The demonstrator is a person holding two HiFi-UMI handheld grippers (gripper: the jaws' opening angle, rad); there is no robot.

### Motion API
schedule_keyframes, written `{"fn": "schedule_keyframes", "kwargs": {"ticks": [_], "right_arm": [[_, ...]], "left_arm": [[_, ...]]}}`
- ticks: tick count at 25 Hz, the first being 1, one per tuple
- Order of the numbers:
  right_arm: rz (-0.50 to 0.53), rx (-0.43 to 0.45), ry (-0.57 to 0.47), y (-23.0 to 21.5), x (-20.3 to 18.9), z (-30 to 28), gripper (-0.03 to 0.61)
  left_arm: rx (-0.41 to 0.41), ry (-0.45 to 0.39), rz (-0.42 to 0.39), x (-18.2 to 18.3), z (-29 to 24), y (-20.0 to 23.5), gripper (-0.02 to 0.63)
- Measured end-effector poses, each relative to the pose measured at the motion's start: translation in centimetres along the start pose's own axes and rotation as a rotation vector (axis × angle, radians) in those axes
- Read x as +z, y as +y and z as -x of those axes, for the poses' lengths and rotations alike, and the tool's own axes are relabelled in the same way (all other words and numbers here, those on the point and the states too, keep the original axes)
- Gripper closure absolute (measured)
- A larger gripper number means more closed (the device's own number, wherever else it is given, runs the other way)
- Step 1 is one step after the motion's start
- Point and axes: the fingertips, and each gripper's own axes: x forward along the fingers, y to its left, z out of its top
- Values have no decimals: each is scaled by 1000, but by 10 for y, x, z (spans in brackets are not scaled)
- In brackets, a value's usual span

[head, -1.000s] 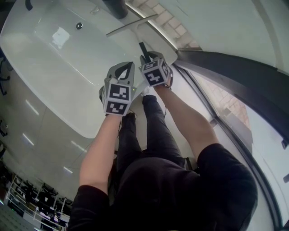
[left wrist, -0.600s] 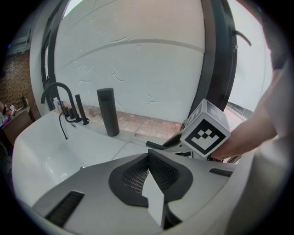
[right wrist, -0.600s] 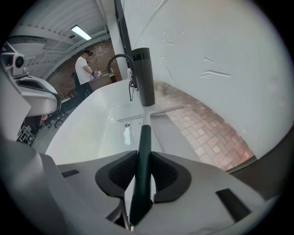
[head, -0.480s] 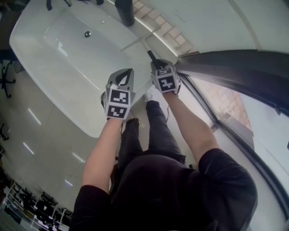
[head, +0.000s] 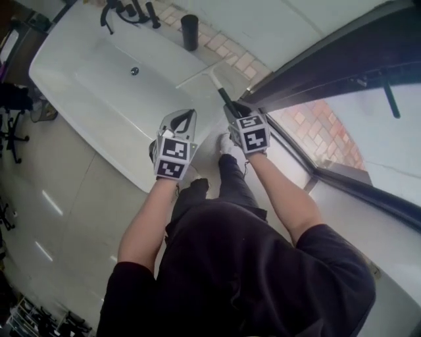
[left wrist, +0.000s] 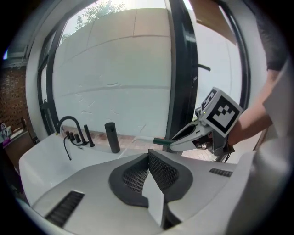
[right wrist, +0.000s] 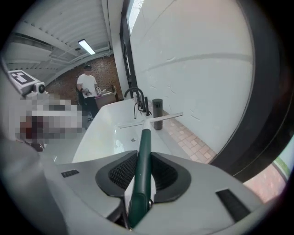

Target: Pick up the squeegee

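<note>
The squeegee (head: pixel 214 80) has a white blade and a dark green handle. My right gripper (head: pixel 234 109) is shut on the handle and holds it in the air over the near right corner of the white bathtub (head: pixel 79 99). In the right gripper view the handle (right wrist: pixel 145 137) runs up between the pads of the right gripper (right wrist: pixel 143 158), with the blade crosswise beyond. My left gripper (head: pixel 187 117) hangs beside it on the left, shut and empty. In the left gripper view the left gripper (left wrist: pixel 148 158) has its pads together, and the right gripper (left wrist: pixel 186 135) holds the squeegee (left wrist: pixel 158 141) at right.
A black tap (head: pixel 125 10) and a black cylinder (head: pixel 190 31) stand at the tub's far end on a tiled ledge (head: pixel 230 58). A dark window frame (head: pixel 329 59) runs along the right. A person (right wrist: pixel 87 89) stands far off beyond the tub.
Both grippers have risen. The right one has lifted the squeegee off the tub's rim, and the left one has come up beside it, still empty.
</note>
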Motion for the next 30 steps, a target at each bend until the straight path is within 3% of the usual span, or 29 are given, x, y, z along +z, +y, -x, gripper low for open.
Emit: {"fn": "schedule_keyframes", "kwargs": {"ticks": [6, 14, 21, 30], "right_arm": [[21, 50, -98, 52, 19, 101, 481], [116, 167, -166, 73, 24, 182, 482], [146, 237, -163, 71, 16, 193, 482], [150, 264, -167, 72, 16, 199, 482]], "left_arm": [[-46, -77, -89, 29, 73, -40, 617], [28, -137, -105, 58, 110, -88, 617], [67, -126, -100, 63, 108, -107, 617], [81, -109, -109, 64, 107, -114, 617]]}}
